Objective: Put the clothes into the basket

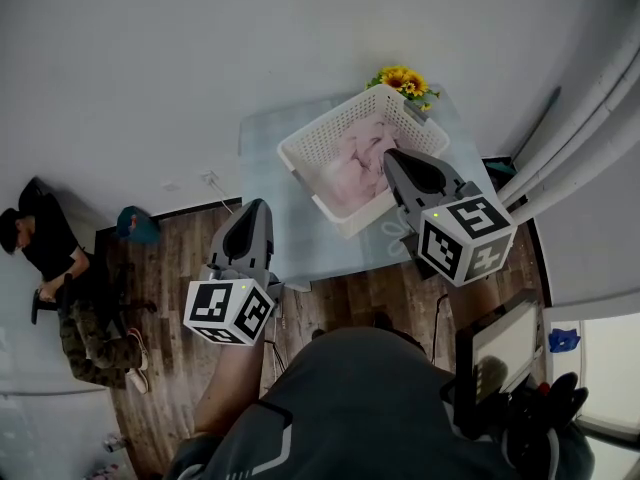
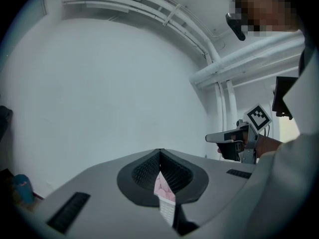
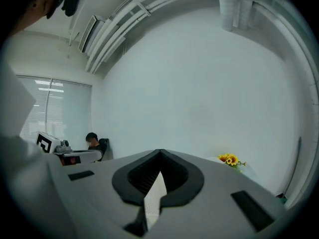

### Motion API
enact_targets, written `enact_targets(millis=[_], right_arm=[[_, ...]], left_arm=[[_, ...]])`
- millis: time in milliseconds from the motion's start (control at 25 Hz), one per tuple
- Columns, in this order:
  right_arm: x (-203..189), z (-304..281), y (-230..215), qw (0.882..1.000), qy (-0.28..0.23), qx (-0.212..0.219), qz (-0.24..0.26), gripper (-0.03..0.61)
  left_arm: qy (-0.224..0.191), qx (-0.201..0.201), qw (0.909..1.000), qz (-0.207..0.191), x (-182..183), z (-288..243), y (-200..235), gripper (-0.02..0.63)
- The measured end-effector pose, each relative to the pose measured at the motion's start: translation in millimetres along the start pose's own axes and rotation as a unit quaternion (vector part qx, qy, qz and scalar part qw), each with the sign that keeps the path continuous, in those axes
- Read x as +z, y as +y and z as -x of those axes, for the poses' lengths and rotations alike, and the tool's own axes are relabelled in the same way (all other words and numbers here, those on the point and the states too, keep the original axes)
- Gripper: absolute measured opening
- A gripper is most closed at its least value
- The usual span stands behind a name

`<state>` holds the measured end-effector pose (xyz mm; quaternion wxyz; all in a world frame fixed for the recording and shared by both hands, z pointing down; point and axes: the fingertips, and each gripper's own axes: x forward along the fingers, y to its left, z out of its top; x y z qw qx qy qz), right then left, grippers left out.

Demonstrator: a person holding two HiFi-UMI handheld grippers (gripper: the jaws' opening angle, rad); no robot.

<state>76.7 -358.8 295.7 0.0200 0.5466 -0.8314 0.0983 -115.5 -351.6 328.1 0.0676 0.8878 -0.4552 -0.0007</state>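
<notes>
A white perforated basket (image 1: 300,150) stands on a pale glass table (image 1: 265,168), with pink clothes (image 1: 355,163) piled inside it. My right gripper (image 1: 392,155) hovers over the basket's near right side, jaws shut with nothing between them. To the left, off the table's near corner, my left gripper (image 1: 252,208) is also shut and holds nothing. Below the closed tips of the left gripper (image 2: 160,153) a sliver of pink clothes (image 2: 163,185) and basket wall (image 2: 167,210) shows. The right gripper (image 3: 160,153) points at the white wall, with basket mesh (image 3: 153,200) under its tips.
Sunflowers (image 1: 403,81) stand behind the basket at the table's far corner. A person (image 1: 60,288) sits on the wood floor at the far left, near a teal object (image 1: 137,225). A screen (image 1: 500,348) is at lower right, and white pipes (image 1: 590,118) run along the right wall.
</notes>
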Motion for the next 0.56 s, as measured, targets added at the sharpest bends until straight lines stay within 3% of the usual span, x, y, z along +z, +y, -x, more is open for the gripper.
enact_targets(millis=[560], right_arm=[[1.7,0.7,8.6,1.0,0.003,0.007,0.009,0.012]], left_arm=[[0.001,0.0,1.0,-0.006,5.8,6.6,-2.4,0.008]])
